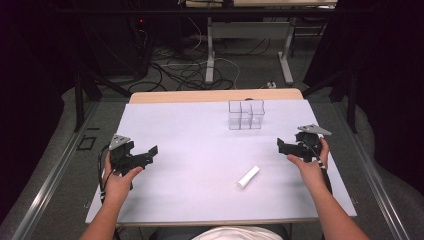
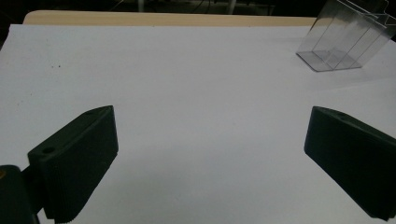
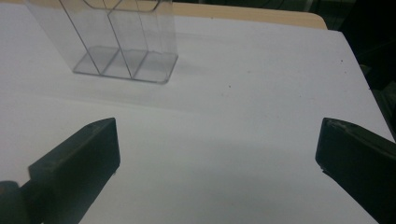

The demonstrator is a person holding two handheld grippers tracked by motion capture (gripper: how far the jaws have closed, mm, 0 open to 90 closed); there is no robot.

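Two black two-jaw grippers, the left gripper (image 1: 142, 156) at the frame's left and the right gripper (image 1: 286, 147) at its right, hover with jaws wide and empty. Between them, lower centre, lies the small white cylinder (image 1: 248, 176), probably awaiting pickup; a clear plastic compartment box (image 1: 246, 114) stands upper centre.

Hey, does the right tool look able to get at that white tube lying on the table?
Probably yes. The right tool is open and holds nothing, and only bare white tabletop lies between it and the white tube. The clear divided container stands farther back, out of the way.
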